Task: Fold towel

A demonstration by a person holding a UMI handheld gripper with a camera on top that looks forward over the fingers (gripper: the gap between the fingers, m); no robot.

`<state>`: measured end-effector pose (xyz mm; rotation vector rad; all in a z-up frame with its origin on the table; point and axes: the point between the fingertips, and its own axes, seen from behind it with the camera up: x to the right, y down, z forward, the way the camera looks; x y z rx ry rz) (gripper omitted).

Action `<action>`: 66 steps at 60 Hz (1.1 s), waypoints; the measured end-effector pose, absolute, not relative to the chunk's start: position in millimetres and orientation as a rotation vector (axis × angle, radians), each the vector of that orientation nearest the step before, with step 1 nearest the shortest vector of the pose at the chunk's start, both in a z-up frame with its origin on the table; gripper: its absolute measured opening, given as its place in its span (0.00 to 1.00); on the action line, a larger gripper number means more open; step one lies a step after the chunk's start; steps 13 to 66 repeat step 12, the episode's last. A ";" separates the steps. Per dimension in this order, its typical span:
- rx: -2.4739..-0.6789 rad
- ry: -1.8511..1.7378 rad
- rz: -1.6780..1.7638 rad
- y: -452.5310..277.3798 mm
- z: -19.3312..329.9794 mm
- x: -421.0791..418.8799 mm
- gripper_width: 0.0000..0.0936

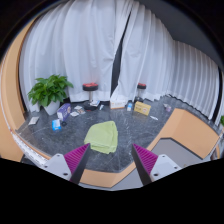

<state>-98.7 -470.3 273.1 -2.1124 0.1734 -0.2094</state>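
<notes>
While you hold the gripper (112, 160) wide open and empty above the counter (120, 140), the green towel (101, 136) lies apparently folded just ahead of its fingers, near small clutter (62, 115)

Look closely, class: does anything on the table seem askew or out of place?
Nothing stands out. The green towel lies flat on the dark table, unfolded, beyond the open gripper. Small items sit scattered behind it, none visibly spilled.
</notes>
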 end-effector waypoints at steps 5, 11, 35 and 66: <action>-2.111 0.149 -0.193 -494.0 281.4 -119.7 0.91; -2.114 0.144 -0.179 -512.2 289.5 -134.3 0.91; -2.115 0.144 -0.177 -514.7 290.7 -136.1 0.91; -2.115 0.144 -0.177 -514.7 290.7 -136.1 0.91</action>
